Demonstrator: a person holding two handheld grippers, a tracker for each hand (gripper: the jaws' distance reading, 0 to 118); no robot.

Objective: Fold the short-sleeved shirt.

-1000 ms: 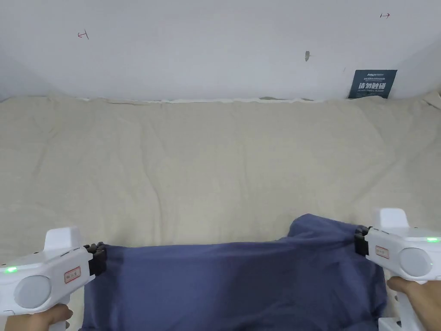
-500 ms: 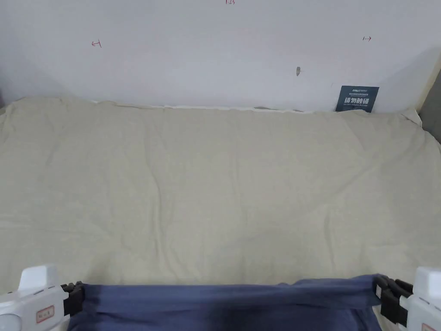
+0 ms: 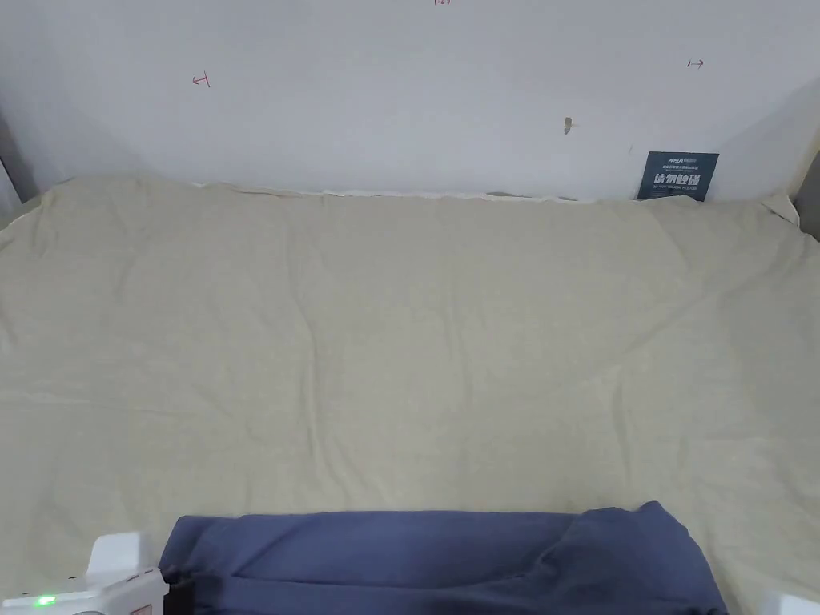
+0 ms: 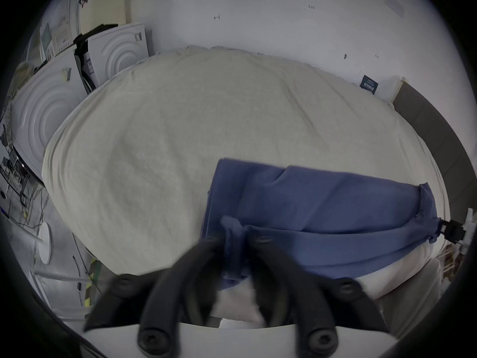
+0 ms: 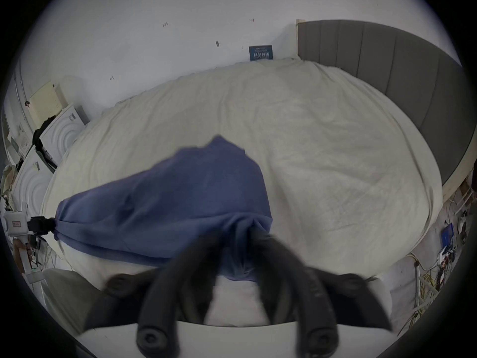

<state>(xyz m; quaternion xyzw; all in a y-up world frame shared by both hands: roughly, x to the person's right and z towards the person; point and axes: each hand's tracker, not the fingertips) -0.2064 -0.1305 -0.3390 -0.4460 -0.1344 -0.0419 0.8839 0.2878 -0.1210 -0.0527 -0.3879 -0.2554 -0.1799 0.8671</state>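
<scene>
Blue shirt (image 3: 448,556) lies at the near edge of the bed (image 3: 400,336), stretched between both tongs. Left gripper (image 4: 236,244) and right gripper (image 5: 236,230) each clamp a bunched corner. Risk — uneven pull slips a bunch free, or the near hem slides off the mattress edge.

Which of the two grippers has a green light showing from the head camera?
The left gripper, at the bottom left corner, shows a green light; it grips the blue shirt.
</scene>
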